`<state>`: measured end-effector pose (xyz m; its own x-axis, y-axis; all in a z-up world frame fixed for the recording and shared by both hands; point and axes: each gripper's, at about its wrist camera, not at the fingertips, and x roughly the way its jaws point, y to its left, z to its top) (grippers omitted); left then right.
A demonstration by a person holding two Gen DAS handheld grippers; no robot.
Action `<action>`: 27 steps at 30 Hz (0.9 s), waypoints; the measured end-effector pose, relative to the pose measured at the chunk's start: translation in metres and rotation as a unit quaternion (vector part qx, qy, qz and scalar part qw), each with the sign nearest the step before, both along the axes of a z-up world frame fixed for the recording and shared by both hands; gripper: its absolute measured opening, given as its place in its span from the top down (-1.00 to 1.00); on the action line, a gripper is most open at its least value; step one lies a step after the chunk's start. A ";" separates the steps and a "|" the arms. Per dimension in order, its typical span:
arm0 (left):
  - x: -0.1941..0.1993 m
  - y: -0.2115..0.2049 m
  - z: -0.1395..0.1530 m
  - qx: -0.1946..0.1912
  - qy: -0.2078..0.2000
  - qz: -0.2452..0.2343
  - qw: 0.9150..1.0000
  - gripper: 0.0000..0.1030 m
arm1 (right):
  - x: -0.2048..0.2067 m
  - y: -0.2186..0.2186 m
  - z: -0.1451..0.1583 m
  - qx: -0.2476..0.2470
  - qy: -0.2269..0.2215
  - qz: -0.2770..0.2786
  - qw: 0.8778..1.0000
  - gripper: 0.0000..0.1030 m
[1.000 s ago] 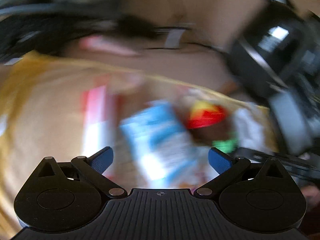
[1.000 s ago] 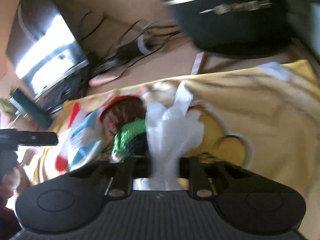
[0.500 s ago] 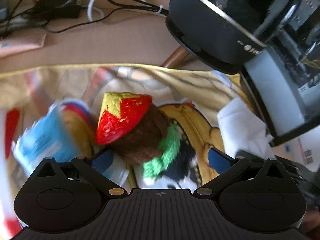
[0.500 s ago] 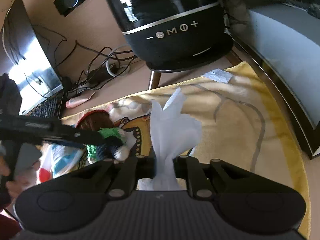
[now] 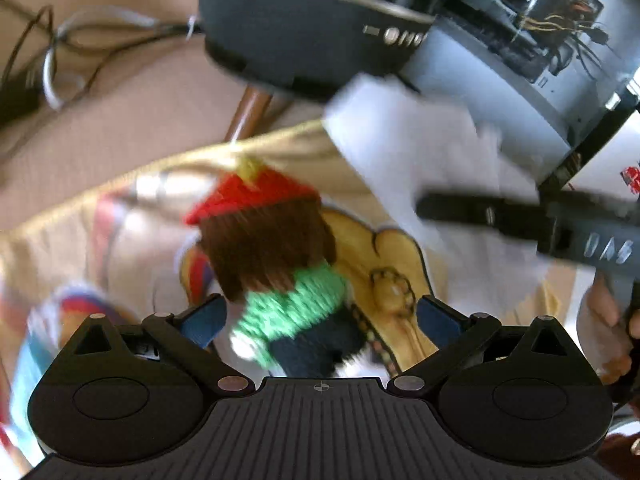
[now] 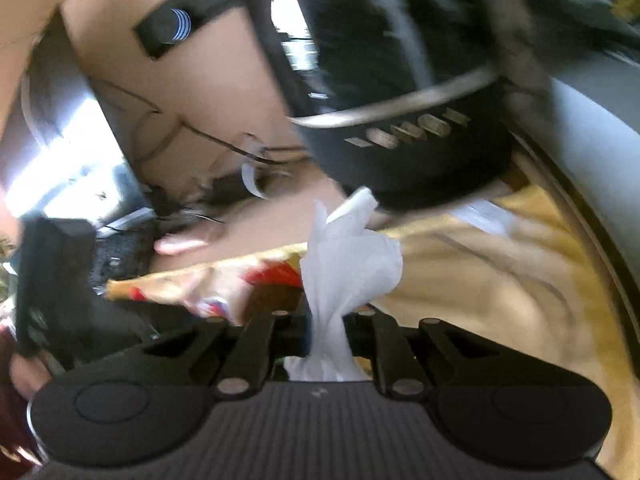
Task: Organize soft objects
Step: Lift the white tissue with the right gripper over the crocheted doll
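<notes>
White tissue (image 6: 346, 276): pinched in right gripper (image 6: 328, 330) fingers, raised above yellow printed cloth (image 6: 480, 280). Knitted doll (image 5: 276, 264): on cloth, between wide-spread left gripper (image 5: 320, 316) fingers.

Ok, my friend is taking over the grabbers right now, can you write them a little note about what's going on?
Left gripper: open, its blue pads either side of the knitted doll with the red hat, brown hair and green top, not gripping it yet.
Right gripper: shut on the crumpled white tissue, held up over the yellow printed cloth.
The doll lies on the cloth; a blurred blue-and-white packet lies at its left.
Done: tissue picked up.
Left: place the tissue, grab the doll, sort the packet.
</notes>
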<state>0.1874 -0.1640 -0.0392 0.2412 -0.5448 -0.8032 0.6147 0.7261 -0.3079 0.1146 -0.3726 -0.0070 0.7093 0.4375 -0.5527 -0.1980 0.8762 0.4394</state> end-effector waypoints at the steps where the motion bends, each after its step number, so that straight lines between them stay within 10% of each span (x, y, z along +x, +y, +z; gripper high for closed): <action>1: -0.003 -0.001 -0.001 0.002 -0.002 -0.004 1.000 -1.00 | 0.003 0.008 0.004 0.014 -0.005 0.020 1.000 0.77; 7: -0.013 -0.009 -0.003 0.046 -0.032 -0.015 0.998 -1.00 | 0.034 0.051 -0.011 0.037 0.037 0.103 0.993 0.77; 27: -0.018 -0.007 -0.003 0.028 -0.003 -0.013 1.000 -1.00 | 0.009 -0.011 -0.059 -0.014 0.126 -0.001 0.992 0.68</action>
<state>0.1696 -0.1707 -0.0423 0.2321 -0.5054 -0.8310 0.6346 0.7262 -0.2644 0.1232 -0.3839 -0.0659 0.5473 0.4191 -0.7245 -0.0834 0.8886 0.4510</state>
